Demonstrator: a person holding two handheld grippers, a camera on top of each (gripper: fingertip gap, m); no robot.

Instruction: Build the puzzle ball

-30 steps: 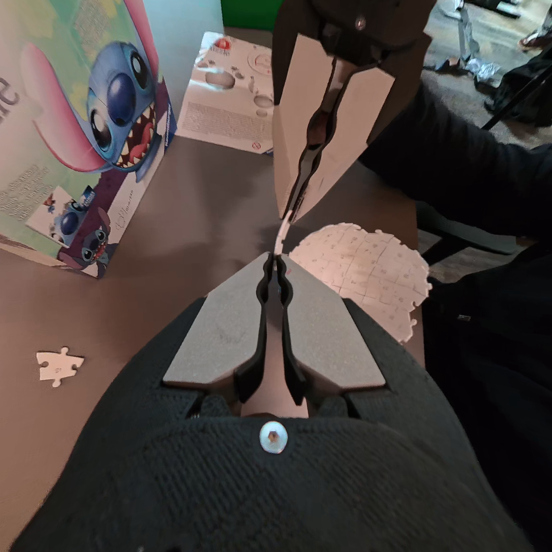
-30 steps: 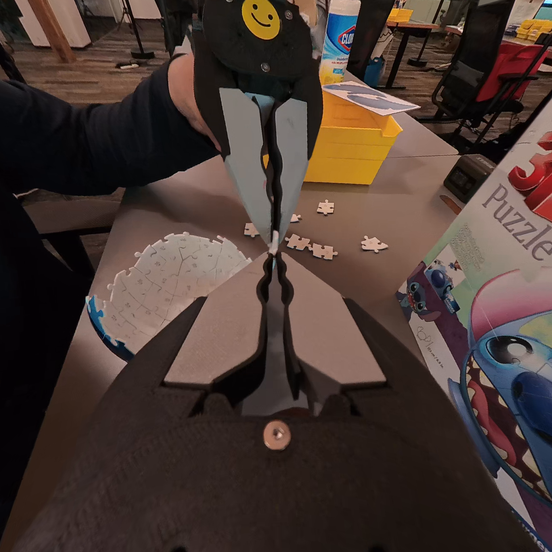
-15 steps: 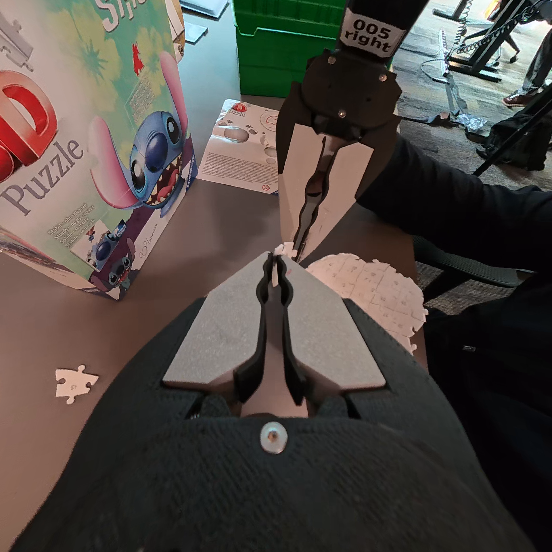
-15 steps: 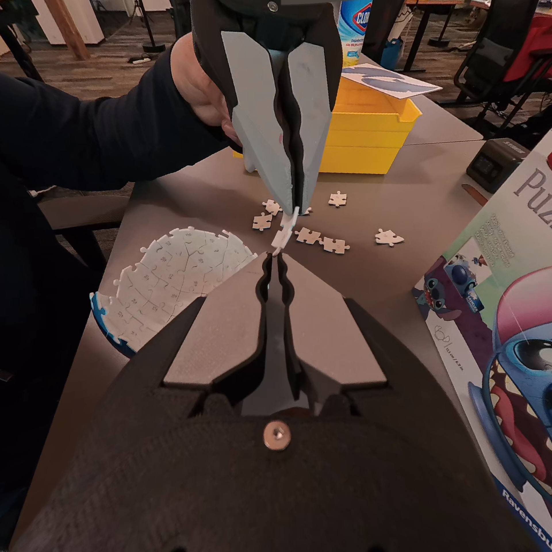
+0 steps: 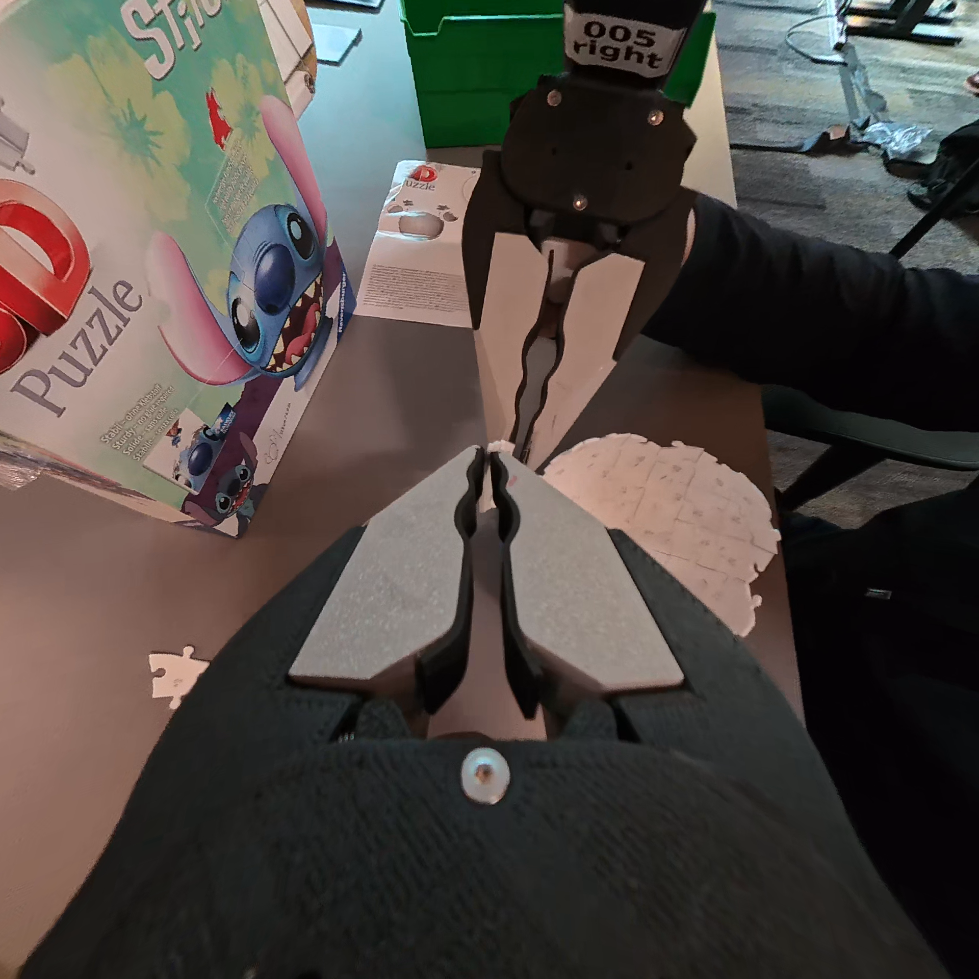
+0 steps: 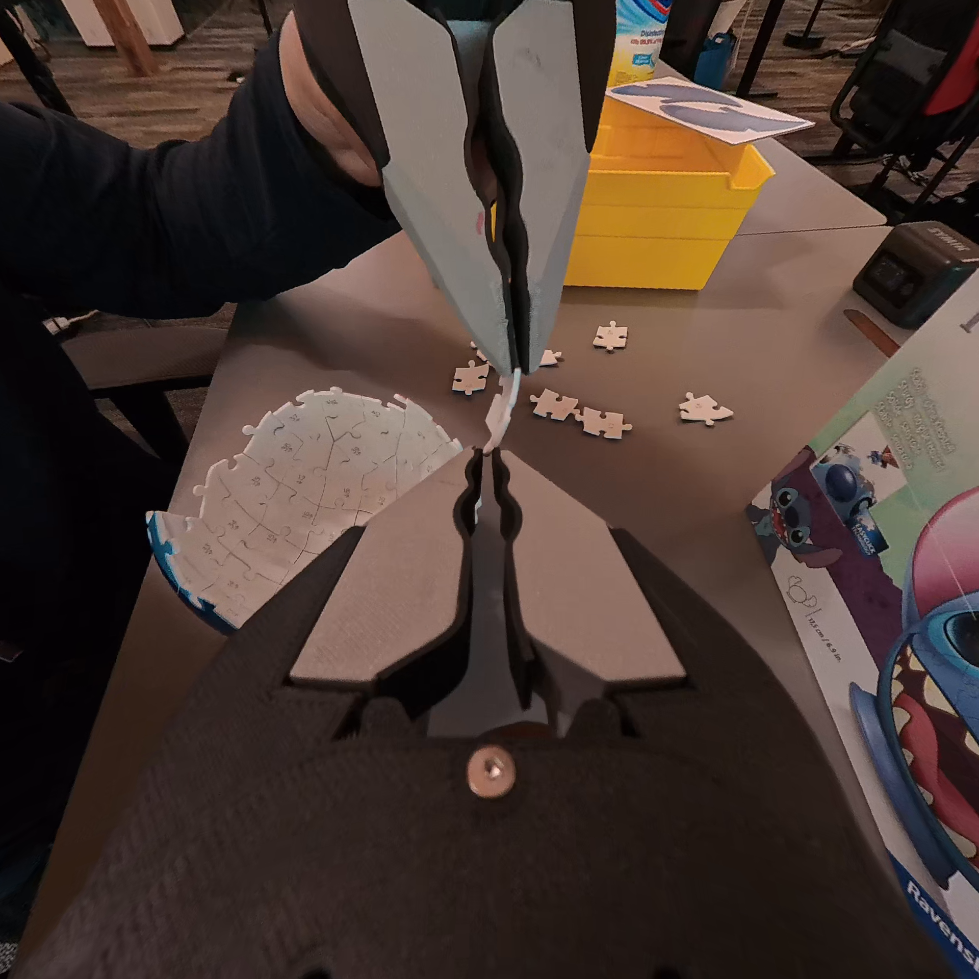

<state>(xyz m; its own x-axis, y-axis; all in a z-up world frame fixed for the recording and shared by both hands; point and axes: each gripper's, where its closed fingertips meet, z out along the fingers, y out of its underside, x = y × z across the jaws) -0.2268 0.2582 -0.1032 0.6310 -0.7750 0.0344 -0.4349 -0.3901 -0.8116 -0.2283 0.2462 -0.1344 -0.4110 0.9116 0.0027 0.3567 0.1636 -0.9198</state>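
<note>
Both grippers meet tip to tip above the brown table [image 5: 402, 402]. My left gripper [image 5: 487, 456] is shut on a white puzzle piece [image 5: 484, 490] seen edge-on between its pads. My right gripper [image 6: 487, 451] is shut on another white piece. In the right wrist view the pieces form a short white strip [image 6: 502, 408] running from my right tips up to the left gripper [image 6: 515, 368]. The right gripper [image 5: 522, 453] comes down from above in the left wrist view. The half-built puzzle ball [image 6: 296, 498], a white bowl with a blue outside, lies on the table just beside them; it also shows in the left wrist view [image 5: 662, 508].
Several loose white pieces [image 6: 580, 416] lie beyond the grippers, and one lies alone [image 5: 169, 675] by my left gripper. The puzzle box [image 5: 159, 265] stands to one side [image 6: 900, 530]. An instruction leaflet [image 5: 418, 254], a green bin [image 5: 477, 69], a yellow bin [image 6: 662, 212] and a dark device [image 6: 916, 270] are farther off.
Both grippers have stayed shut and tip to tip while tilting. In the right wrist view the left gripper has risen, and more of the white strip shows between the tips.
</note>
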